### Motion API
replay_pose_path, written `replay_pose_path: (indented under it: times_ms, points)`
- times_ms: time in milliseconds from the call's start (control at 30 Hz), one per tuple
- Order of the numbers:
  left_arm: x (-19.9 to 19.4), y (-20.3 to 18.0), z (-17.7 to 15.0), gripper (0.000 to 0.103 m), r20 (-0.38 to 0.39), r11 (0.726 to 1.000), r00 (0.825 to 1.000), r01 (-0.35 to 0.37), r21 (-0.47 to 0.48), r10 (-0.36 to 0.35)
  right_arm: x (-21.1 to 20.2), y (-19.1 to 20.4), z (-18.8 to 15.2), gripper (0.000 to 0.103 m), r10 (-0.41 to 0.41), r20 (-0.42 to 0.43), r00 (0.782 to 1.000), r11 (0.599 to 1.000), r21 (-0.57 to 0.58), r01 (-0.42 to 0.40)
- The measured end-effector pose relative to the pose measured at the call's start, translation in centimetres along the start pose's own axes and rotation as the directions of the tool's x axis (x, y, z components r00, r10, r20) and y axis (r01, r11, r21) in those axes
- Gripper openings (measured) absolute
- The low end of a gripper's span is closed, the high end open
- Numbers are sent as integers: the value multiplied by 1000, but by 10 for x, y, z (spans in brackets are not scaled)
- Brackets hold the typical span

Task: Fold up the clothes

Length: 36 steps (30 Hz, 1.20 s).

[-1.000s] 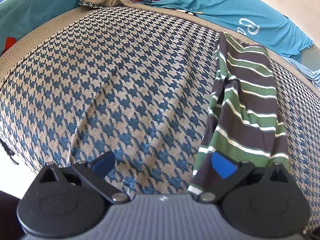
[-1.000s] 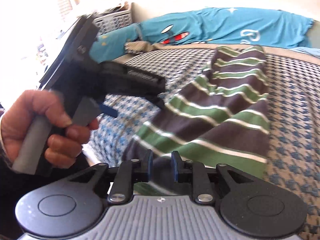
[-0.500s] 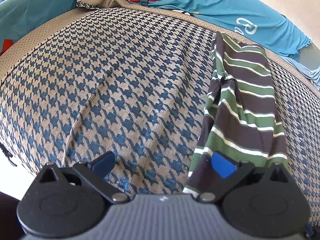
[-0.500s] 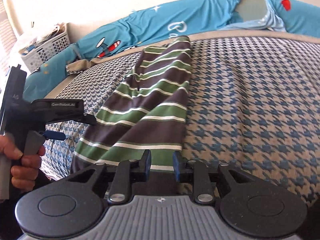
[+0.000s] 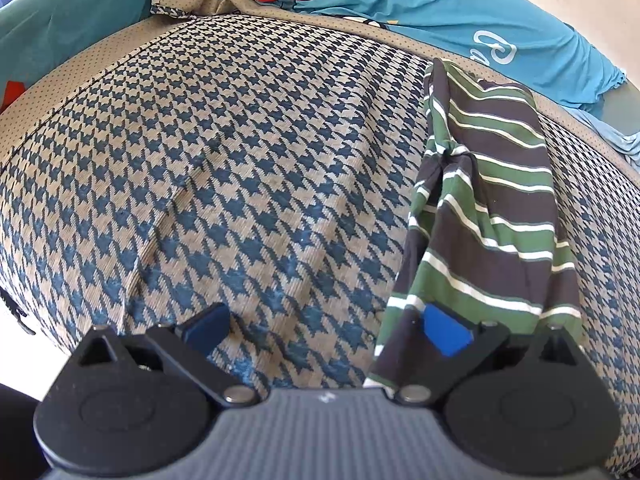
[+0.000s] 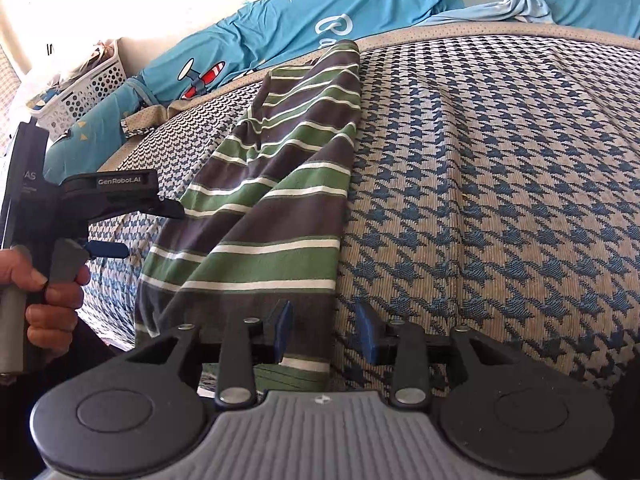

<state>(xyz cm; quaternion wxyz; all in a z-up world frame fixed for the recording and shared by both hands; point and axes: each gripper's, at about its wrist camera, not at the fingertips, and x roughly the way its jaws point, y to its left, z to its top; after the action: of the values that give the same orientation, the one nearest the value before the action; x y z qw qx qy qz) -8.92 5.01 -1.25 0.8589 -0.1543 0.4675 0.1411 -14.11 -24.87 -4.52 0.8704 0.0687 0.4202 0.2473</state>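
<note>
A garment (image 5: 492,216) striped green, dark grey and white lies as one long narrow strip on the houndstooth bed cover (image 5: 240,184). It runs from the near edge toward the teal bedding. My left gripper (image 5: 325,330) is open wide, and its right fingertip (image 5: 446,334) overlaps the strip's near left corner. In the right wrist view the garment (image 6: 280,184) lies left of centre. My right gripper (image 6: 325,332) stands open over its near hem, the right edge of the hem between the pads. The left gripper (image 6: 144,232) shows at the far left, held by a hand (image 6: 48,304).
Teal bedding (image 5: 400,4) with an aeroplane print lies bunched along the far side of the bed. A white perforated laundry basket (image 6: 76,96) stands beyond the bed's left corner. The houndstooth cover (image 6: 500,184) stretches right of the garment. The bed's near edge drops off just below both grippers.
My right gripper has opened and let go of the garment's near hem, which now rests on the cover. The left gripper stayed open and barely shifted.
</note>
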Motion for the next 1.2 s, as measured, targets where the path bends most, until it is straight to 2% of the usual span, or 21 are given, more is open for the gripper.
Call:
replay_pose_path:
  times_ms: [233, 267, 333, 400, 633, 800, 900, 1100, 1200]
  points:
    - [1, 0, 0, 103, 9, 1000, 1000, 7, 4, -7, -1, 4, -5, 32, -7, 3, 1000, 1000, -10, 7]
    - [1, 0, 1, 103, 11, 1000, 1000, 9, 4, -9, -1, 4, -5, 30, -10, 3, 1000, 1000, -11, 10]
    - [1, 0, 1, 103, 13, 1000, 1000, 10, 4, -10, -2, 5, -6, 9, -14, 5, 1000, 1000, -14, 14]
    - [1, -1, 1, 103, 14, 1000, 1000, 8, 4, -8, -2, 6, -8, 5, -19, 6, 1000, 1000, -17, 19]
    - [2, -1, 1, 103, 18, 1000, 1000, 5, 7, -5, -12, 10, -15, 3, -30, 18, 999, 999, -34, 31]
    - [1, 0, 1, 103, 25, 1000, 1000, 9, 5, -9, -14, 6, -21, 1, -87, -20, 996, 996, -18, 87]
    - [0, -2, 4, 103, 36, 1000, 999, 24, 9, -24, -8, -2, -23, 1, -144, -78, 987, 989, 20, 146]
    - [-1, -17, 18, 103, 100, 997, 993, 61, 48, -66, -25, -2, -20, 2, -60, 26, 998, 997, 54, 59]
    - [-2, -26, 23, 103, 129, 993, 988, 74, 90, -85, -27, -1, -20, 3, -39, 38, 998, 998, 59, 37]
